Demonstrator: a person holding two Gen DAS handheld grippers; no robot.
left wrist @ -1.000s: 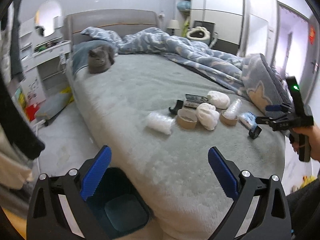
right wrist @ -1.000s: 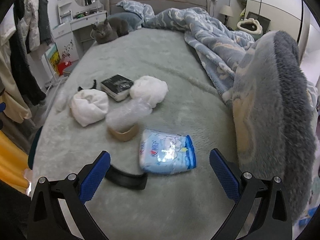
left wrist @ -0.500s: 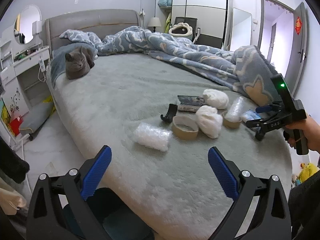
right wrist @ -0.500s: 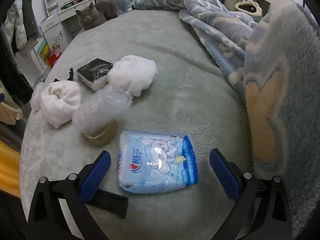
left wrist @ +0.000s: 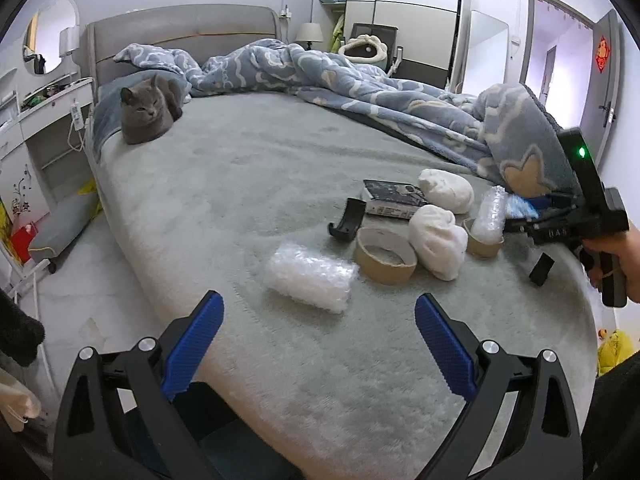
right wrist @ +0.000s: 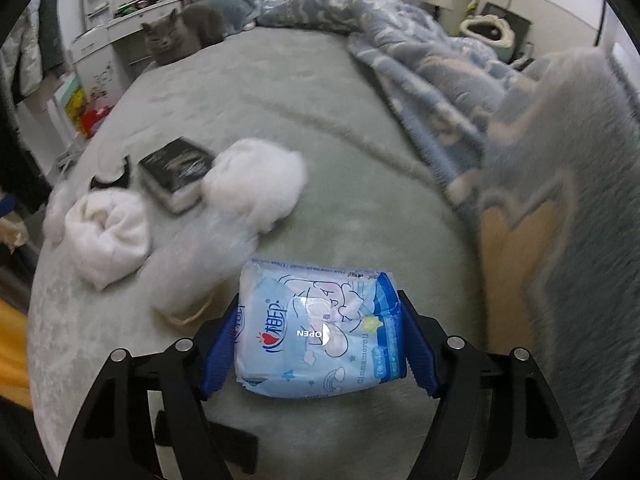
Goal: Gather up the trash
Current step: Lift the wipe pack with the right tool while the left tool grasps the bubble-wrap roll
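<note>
A blue pack of wipes (right wrist: 320,332) lies on the grey-green bed cover (right wrist: 340,208). My right gripper (right wrist: 318,312) is closing on it, blue pads against both short sides. To its left sit a cardboard ring under bubble wrap (right wrist: 192,264), two white wads (right wrist: 108,236) (right wrist: 256,180) and a black book (right wrist: 176,172). My left gripper (left wrist: 318,304) stands open over the bed's near edge with nothing between its fingers. A bubble wrap bundle (left wrist: 310,276) lies just ahead of it, an empty tape ring (left wrist: 384,256) beyond.
A grey cat (left wrist: 146,114) lies by the headboard. A rumpled blue blanket (left wrist: 400,96) covers the bed's right side. A black curved piece (left wrist: 348,224) rests near the book. A dark bin (left wrist: 216,420) stands on the floor below my left gripper.
My right gripper moved down over the wipes pack and its jaws closed in from wide to the pack's sides. My left gripper came nearer the bed, toward the bubble wrap.
</note>
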